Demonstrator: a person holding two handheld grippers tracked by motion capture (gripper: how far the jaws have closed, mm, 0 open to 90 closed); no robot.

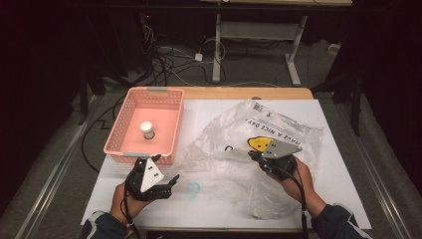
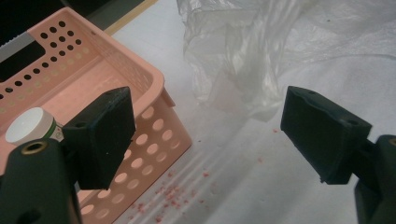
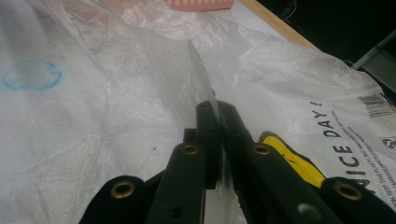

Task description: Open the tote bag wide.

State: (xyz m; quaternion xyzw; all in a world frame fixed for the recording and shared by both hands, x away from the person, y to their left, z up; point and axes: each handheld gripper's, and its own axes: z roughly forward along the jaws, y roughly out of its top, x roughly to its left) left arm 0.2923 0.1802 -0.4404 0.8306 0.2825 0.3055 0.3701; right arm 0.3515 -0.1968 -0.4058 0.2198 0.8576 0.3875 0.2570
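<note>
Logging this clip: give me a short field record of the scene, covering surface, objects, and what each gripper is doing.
surface: table with a white cover
basket: pink basket, far left
in basket: small white-capped bottle, upright
bag: clear plastic bag with print, crumpled at centre-right
left gripper: open, holding nothing, near the basket's front corner
right gripper: shut on a fold of the bag
cover marks: blue ring; red specks

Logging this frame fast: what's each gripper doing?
Left gripper: open, empty, beside the pink basket.
Right gripper: shut on the plastic bag.
</note>
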